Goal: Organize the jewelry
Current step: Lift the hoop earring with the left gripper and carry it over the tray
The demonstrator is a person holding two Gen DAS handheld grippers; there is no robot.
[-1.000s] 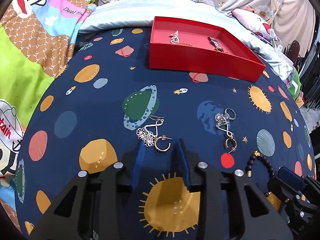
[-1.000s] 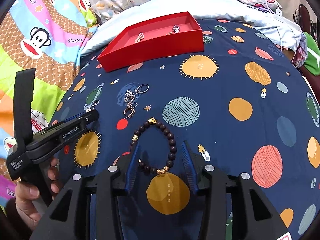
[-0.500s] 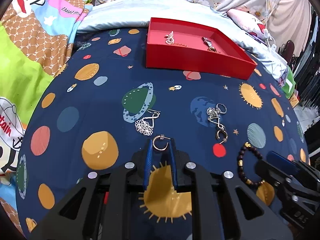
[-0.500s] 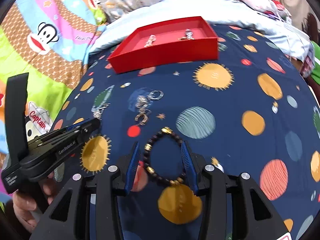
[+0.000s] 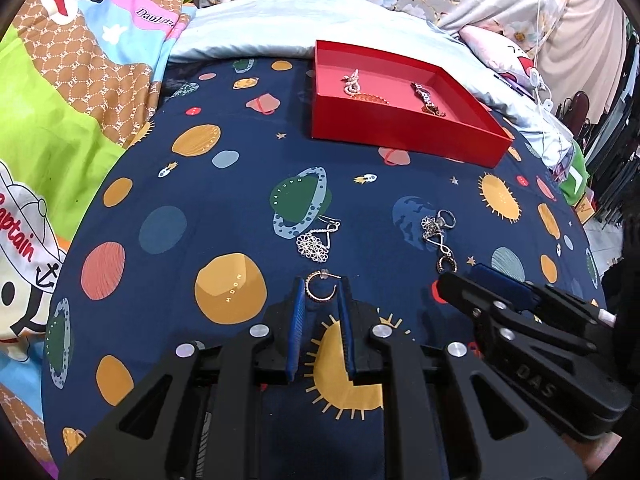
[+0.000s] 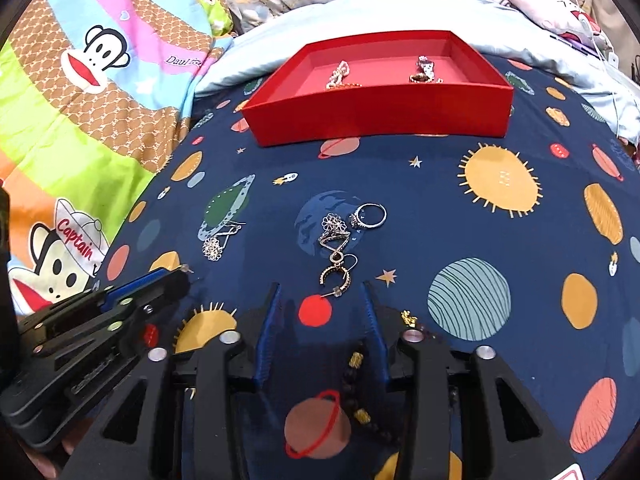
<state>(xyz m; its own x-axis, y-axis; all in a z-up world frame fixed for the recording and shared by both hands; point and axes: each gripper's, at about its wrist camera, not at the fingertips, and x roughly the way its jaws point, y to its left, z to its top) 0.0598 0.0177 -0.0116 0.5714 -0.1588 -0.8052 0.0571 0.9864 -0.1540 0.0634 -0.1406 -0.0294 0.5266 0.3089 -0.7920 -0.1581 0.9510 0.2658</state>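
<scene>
Between the left gripper (image 5: 320, 300) tips: a gold hoop earring (image 5: 321, 286) is clamped, flat on the bedspread (image 5: 240, 184).
Right gripper (image 6: 320, 300): jaws just closing, a bead bracelet (image 6: 354, 380) is gripped between the pads.
Red tray (image 5: 400, 136): straight ahead of both tools, well apart; two pieces are counted inside.
Loose ahead: one flower earring (image 5: 316, 242), one tangled cluster (image 6: 340, 244).

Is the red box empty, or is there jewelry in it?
Not empty. The red box is open on top, with two jewelry pieces on its floor.
</scene>
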